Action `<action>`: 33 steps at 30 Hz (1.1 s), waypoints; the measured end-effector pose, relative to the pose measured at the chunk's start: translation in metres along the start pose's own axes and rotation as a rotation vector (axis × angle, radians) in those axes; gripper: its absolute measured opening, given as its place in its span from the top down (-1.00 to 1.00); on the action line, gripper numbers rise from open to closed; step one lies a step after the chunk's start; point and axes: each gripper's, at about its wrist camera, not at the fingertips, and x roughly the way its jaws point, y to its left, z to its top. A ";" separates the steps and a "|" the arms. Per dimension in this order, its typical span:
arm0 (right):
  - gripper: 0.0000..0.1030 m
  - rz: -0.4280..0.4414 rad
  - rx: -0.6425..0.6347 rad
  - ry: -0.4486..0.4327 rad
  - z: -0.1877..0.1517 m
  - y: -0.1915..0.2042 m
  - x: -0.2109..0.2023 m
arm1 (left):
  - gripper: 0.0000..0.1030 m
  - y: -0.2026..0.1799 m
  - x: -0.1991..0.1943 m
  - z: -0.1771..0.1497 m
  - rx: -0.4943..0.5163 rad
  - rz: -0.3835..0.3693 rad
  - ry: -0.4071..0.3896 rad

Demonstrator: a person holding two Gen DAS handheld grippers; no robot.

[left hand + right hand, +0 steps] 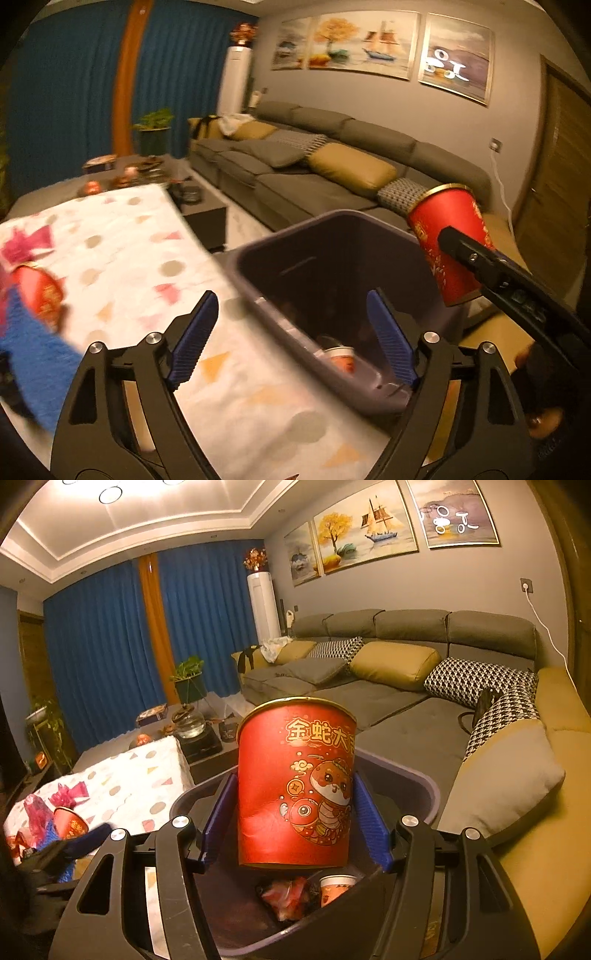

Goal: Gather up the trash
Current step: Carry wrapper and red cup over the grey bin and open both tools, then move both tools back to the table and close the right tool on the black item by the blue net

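A red paper cup is held upright between the blue pads of the right gripper, above the open dark bin, in which a smaller cup and wrappers lie. The left gripper is spread wide and empty over the patterned tablecloth, where another red cup is left.

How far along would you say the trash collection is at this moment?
Partly done: a small cup and wrappers already lie in the bin. The right tool holds a red paper cup over it. Another cup waits on the table; the left tool is open.
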 end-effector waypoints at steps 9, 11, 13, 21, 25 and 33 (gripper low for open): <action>-0.25 -0.008 -0.018 0.033 -0.009 0.014 0.024 | -0.77 0.035 -0.103 -0.010 -0.073 0.122 -0.158; -0.37 -0.004 -0.013 0.041 -0.009 0.015 0.026 | -0.78 0.042 -0.122 -0.015 -0.083 0.183 -0.186; -0.48 -0.006 -0.008 0.037 -0.008 0.016 0.026 | -0.78 0.047 -0.136 -0.021 -0.088 0.234 -0.202; -0.49 0.002 -0.051 -0.024 -0.006 0.027 -0.012 | -0.78 0.098 -0.183 -0.050 -0.186 0.425 -0.193; -0.58 0.065 -0.098 -0.067 -0.010 0.048 -0.043 | -0.78 0.117 -0.205 -0.063 -0.193 0.510 -0.184; -0.59 0.253 -0.185 -0.027 -0.041 0.115 -0.077 | -0.78 0.154 -0.245 -0.086 -0.257 0.601 -0.168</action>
